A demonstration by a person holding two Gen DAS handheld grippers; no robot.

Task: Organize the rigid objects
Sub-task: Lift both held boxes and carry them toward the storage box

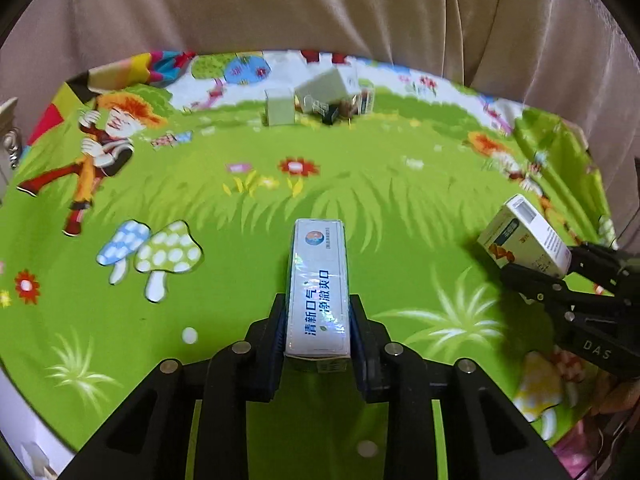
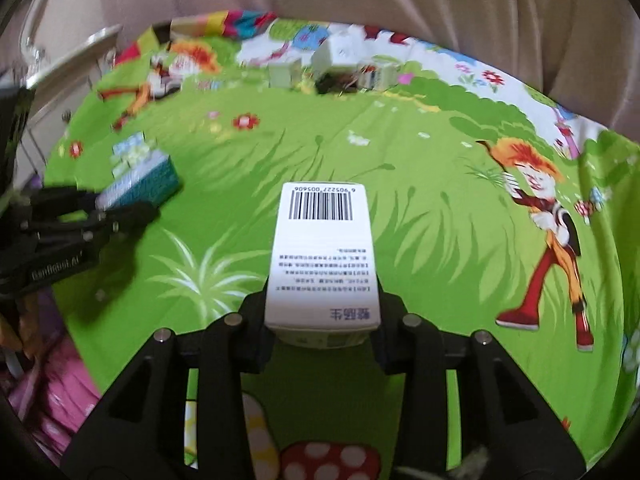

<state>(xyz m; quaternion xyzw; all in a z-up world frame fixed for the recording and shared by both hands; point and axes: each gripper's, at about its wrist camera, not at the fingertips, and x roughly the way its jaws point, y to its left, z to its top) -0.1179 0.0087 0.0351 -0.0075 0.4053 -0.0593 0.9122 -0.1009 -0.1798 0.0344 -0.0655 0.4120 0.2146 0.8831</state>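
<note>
My left gripper is shut on a narrow white box with blue lettering, held above the green cartoon-print cloth. My right gripper is shut on a wider white box with a barcode. In the left wrist view the right gripper shows at the right edge with its box, whose side is yellow-green. In the right wrist view the left gripper shows at the left with its box, whose side is teal. A cluster of several small boxes lies at the cloth's far edge.
A beige curtain hangs behind the table. A pale cabinet with a metal handle stands at the left. Pink fabric lies off the near left corner in the right wrist view.
</note>
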